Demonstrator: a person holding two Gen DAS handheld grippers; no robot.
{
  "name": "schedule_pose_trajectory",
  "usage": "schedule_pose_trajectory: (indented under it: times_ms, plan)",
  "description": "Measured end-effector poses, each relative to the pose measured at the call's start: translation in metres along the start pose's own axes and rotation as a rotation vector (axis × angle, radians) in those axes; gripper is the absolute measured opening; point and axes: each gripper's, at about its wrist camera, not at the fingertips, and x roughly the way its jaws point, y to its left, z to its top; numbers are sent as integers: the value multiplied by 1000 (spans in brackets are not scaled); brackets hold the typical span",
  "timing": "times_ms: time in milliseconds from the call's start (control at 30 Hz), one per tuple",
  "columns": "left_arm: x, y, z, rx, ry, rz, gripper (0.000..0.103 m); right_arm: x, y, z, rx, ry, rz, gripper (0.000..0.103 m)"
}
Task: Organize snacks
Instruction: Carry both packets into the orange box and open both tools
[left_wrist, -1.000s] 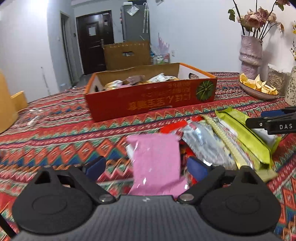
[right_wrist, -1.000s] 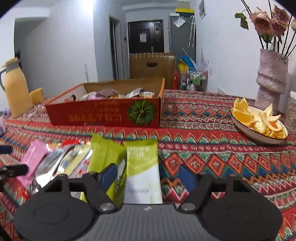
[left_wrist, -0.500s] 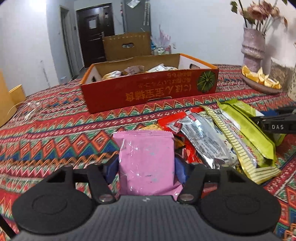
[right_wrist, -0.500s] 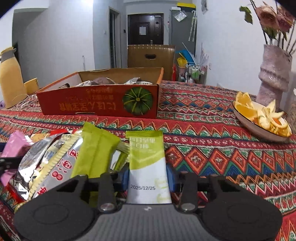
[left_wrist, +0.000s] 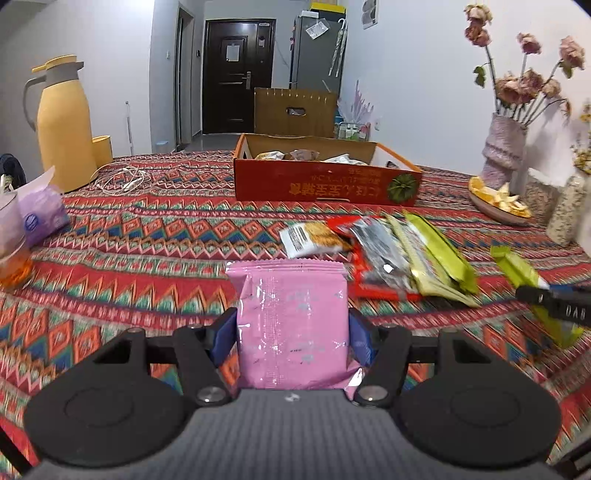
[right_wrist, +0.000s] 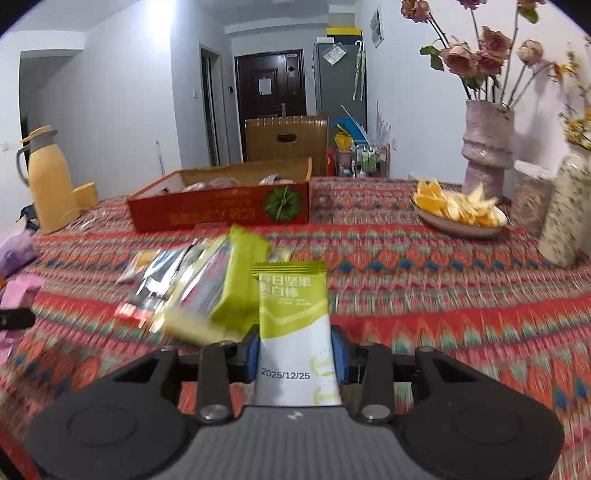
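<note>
My left gripper (left_wrist: 291, 332) is shut on a pink snack packet (left_wrist: 293, 314) and holds it above the patterned tablecloth. My right gripper (right_wrist: 295, 354) is shut on a green-and-white snack bar packet (right_wrist: 293, 325), also lifted; it shows at the right edge of the left wrist view (left_wrist: 517, 269). A pile of loose snack packets (left_wrist: 388, 254) lies on the cloth ahead, also in the right wrist view (right_wrist: 199, 288). An open red cardboard box (left_wrist: 325, 182) with several snacks inside stands farther back, also in the right wrist view (right_wrist: 221, 212).
A yellow thermos jug (left_wrist: 62, 125) and a purple tissue pack (left_wrist: 40, 214) stand at the left. A bowl of orange peels (right_wrist: 458, 210), a pink flower vase (right_wrist: 485, 144) and a speckled vase (right_wrist: 565, 210) stand at the right. White cable (left_wrist: 122, 179) lies near the jug.
Both grippers closed on their packets, the left on pink and the right on green-and-white, then lifted them and pulled back from the pile.
</note>
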Motion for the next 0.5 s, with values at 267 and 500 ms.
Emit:
schedule_pose_trajectory:
  times_ms: [267, 500]
  plan:
    - [-38, -8, -30, -9, 0, -43, 63, -53, 17, -32, -14, 0, 18, 37]
    - [-47, -6, -29, -17, -24, -51, 63, -58, 25, -29, -31, -17, 25, 37]
